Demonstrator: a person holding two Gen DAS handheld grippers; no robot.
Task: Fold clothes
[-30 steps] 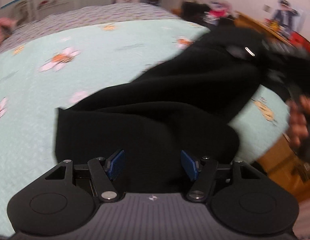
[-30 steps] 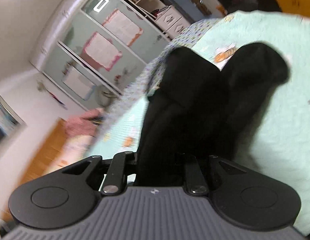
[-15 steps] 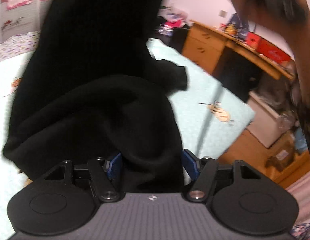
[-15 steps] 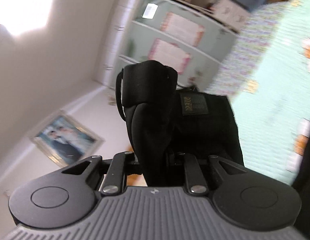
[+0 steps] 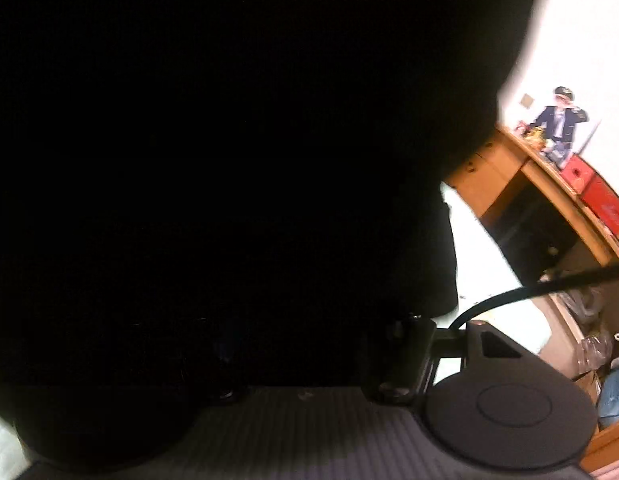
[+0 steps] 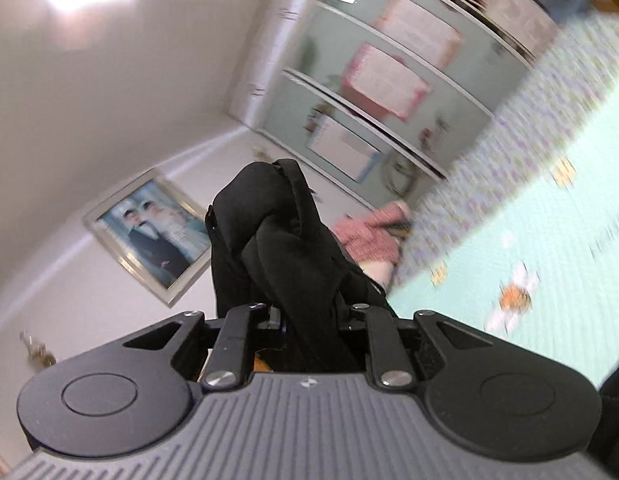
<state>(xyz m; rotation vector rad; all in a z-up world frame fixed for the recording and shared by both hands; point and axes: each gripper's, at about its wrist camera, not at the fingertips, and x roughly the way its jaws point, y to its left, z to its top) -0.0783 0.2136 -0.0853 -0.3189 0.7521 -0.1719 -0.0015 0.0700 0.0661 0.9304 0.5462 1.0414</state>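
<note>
**Black garment lifted off the bed**

The right gripper [image 6: 309, 320] is clamped on a bunched fold of the black garment [image 6: 277, 240], held up above the mint flowered bed [image 6: 549, 240]. The same cloth drapes over the left gripper [image 5: 301, 344], hiding its fingers, so I cannot tell its grip. A wooden desk [image 5: 505, 168] stands beyond.

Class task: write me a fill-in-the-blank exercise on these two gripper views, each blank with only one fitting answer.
1. The right gripper is shut on a bunched garment coloured ____.
2. The desk in the left view is made of ____.
3. The boxes on the desk are ____.
4. The bedspread is printed with ____.

Missing words: black; wood; red; flowers
</note>
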